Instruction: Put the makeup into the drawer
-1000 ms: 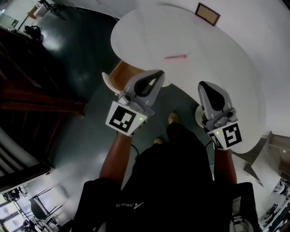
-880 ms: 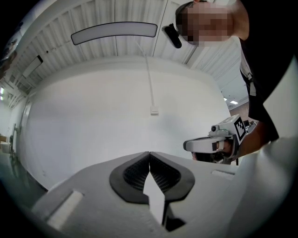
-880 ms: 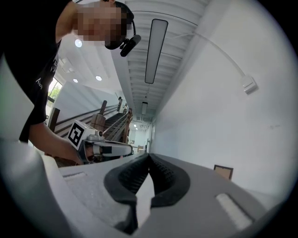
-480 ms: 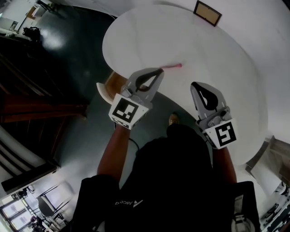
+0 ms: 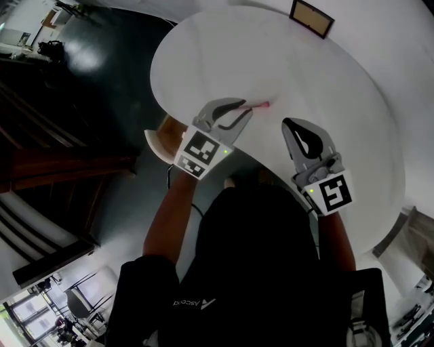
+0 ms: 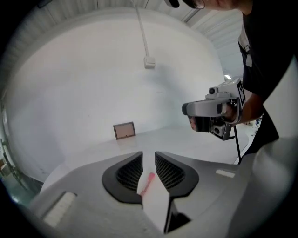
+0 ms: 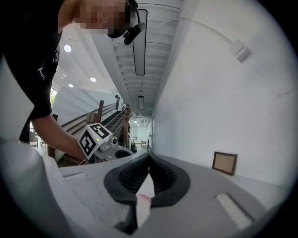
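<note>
A thin pink makeup stick (image 5: 262,106) lies on the round white table (image 5: 325,81). My left gripper (image 5: 243,108) reaches it from the near side. In the left gripper view its jaws are opening, and the stick (image 6: 148,182) lies in the gap of the gripper (image 6: 149,156), with neither pad pressing on it. To the right, my right gripper (image 5: 290,125) hovers over the table's near edge, jaws together at the tips and holding nothing (image 7: 149,159). A small brown framed panel (image 5: 311,18) stands at the table's far side by the wall.
A wooden chair (image 5: 165,133) sits under the table's near-left edge. Dark floor and a staircase (image 5: 47,156) lie to the left. A white cable with a small box (image 6: 149,62) runs down the wall behind the table.
Both grippers have moved forward over the table. The left one dipped to the pink stick and its jaws parted around it.
</note>
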Demonstrator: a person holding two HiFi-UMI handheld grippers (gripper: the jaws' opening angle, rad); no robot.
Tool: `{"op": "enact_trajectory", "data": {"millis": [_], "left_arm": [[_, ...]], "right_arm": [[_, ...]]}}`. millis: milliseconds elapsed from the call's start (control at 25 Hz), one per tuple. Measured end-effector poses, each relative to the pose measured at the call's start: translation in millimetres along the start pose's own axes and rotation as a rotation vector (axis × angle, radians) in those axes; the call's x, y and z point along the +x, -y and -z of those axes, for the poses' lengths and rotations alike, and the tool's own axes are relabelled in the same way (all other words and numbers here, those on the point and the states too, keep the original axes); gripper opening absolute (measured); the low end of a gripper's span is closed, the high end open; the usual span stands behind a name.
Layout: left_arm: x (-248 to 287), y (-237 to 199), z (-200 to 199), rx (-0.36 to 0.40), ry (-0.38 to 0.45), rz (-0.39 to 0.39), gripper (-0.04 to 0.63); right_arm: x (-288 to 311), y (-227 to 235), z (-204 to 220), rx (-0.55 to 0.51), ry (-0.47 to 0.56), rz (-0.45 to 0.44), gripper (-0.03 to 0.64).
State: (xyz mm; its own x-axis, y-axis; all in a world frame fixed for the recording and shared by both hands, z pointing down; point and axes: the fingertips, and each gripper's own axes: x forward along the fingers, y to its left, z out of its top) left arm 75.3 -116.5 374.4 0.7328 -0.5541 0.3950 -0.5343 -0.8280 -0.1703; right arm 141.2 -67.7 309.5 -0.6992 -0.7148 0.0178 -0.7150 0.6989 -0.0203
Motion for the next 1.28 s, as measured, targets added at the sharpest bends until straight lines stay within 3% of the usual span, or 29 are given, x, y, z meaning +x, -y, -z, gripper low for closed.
{"op": "enact_trajectory", "data": {"millis": [360,720,1280], "left_arm": [[42.2,1.3,57.8,0.085,-0.235,0.143,0.124],[76.1,3.4,95.1,0.175,-0.417,0.270,0.129],[100.8,8.3,124.3,0.197,-0.505,0.361,0.071]], "right_arm": [[9.1,9.2,7.3,-0.005,-0.018,0.064,0.003],[8.8,18.7,12.9,0.005,-0.025,0.114,0.003],[6.0,33.6,28.3,0.037,-0.052,0.160,0.003]]}}
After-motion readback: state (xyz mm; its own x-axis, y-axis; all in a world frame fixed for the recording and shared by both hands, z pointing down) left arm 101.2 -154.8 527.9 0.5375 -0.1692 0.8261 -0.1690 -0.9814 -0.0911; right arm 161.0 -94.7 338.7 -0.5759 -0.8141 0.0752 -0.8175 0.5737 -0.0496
